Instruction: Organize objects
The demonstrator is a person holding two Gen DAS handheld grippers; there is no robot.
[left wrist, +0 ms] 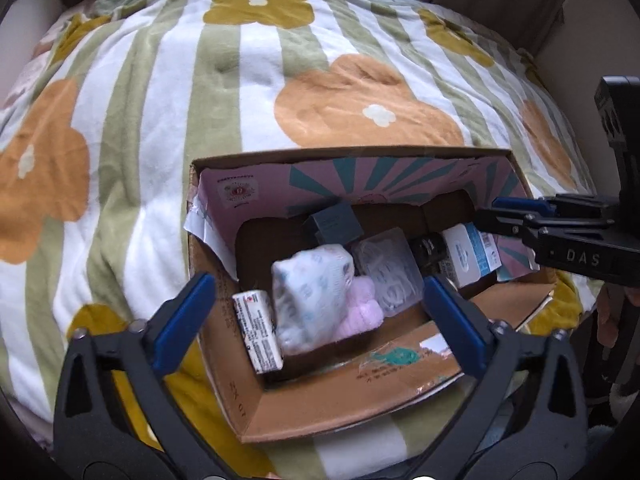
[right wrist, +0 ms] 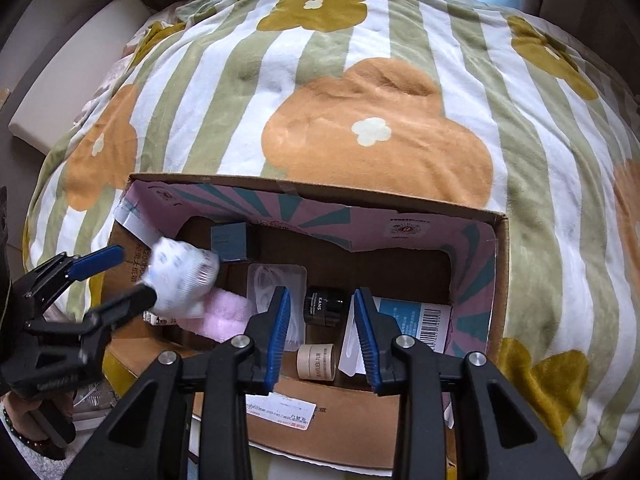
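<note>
An open cardboard box (left wrist: 320,404) (right wrist: 340,412) with pink and teal inner flaps sits on a bed. My left gripper (left wrist: 320,316) (right wrist: 120,280) is open wide over its left part. A blurred white patterned cloth bundle (left wrist: 312,296) (right wrist: 180,276) lies loose between the fingers, above a pink cloth (left wrist: 360,312) (right wrist: 228,312). My right gripper (right wrist: 322,332) (left wrist: 486,210) hangs over the box's right part, jaws drawn close with nothing between them. Below it are a black jar (right wrist: 324,306), a beige tub (right wrist: 316,362) and a white and blue carton (right wrist: 412,316).
The box also holds a grey-blue cube (left wrist: 332,220), a clear plastic case (left wrist: 390,276) and a white printed carton (left wrist: 258,328). A striped, flowered blanket (left wrist: 240,80) (right wrist: 400,80) spreads all around. A hand with a bracelet (right wrist: 24,432) holds the left tool.
</note>
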